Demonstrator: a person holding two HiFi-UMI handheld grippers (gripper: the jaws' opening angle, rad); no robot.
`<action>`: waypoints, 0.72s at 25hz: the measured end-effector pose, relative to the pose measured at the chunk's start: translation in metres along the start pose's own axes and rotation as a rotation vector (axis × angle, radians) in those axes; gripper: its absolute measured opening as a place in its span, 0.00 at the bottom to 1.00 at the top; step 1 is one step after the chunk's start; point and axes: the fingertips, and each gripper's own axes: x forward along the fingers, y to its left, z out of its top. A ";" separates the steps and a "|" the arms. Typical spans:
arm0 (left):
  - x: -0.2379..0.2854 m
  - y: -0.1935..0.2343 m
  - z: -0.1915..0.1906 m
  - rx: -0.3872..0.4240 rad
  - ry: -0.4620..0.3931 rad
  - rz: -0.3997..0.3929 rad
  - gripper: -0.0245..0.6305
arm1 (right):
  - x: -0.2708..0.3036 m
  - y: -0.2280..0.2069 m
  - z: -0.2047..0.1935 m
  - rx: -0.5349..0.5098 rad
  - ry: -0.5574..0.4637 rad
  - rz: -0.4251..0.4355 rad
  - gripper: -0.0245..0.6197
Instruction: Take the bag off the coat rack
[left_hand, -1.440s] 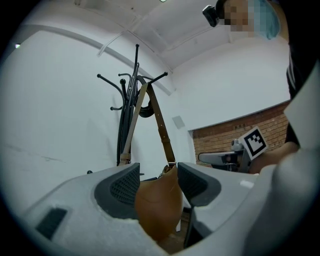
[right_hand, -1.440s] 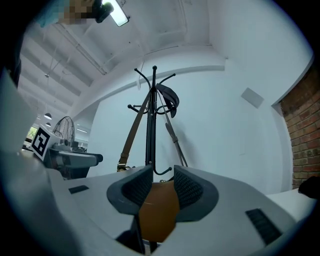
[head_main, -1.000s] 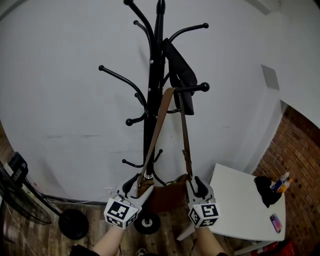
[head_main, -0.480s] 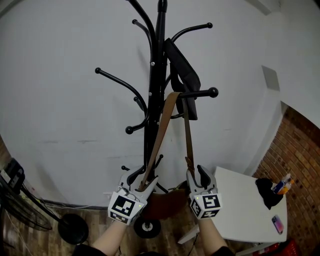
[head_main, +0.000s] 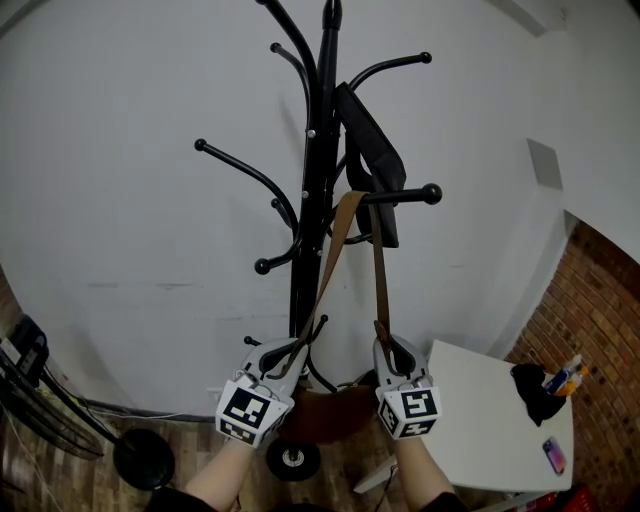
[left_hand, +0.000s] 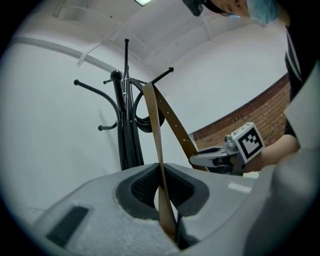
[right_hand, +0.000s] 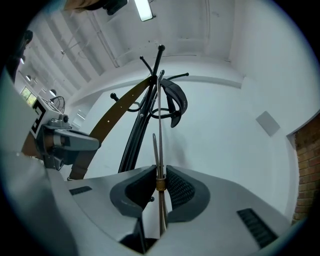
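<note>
Strap (head_main: 379, 270) hung on coat rack (head_main: 312, 200), left claw (head_main: 288, 352) and right claw (head_main: 393, 352) just clenched onto it; bag (head_main: 330, 415) half hidden behind them

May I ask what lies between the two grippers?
Head view: the brown bag hangs between the left gripper and right gripper, whose jaws have just closed on its strap.

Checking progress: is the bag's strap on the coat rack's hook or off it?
On: the strap loops over the hook, both sides running down toward the bag.
</note>
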 end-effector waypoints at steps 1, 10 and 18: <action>0.000 0.000 0.000 -0.005 0.000 -0.005 0.07 | -0.002 0.000 0.001 0.010 -0.003 0.003 0.13; -0.004 -0.002 0.007 -0.022 -0.012 -0.023 0.07 | -0.012 0.001 0.010 0.050 -0.006 0.037 0.12; -0.009 -0.007 0.022 -0.023 -0.031 -0.037 0.07 | -0.023 0.005 0.024 0.084 -0.015 0.059 0.12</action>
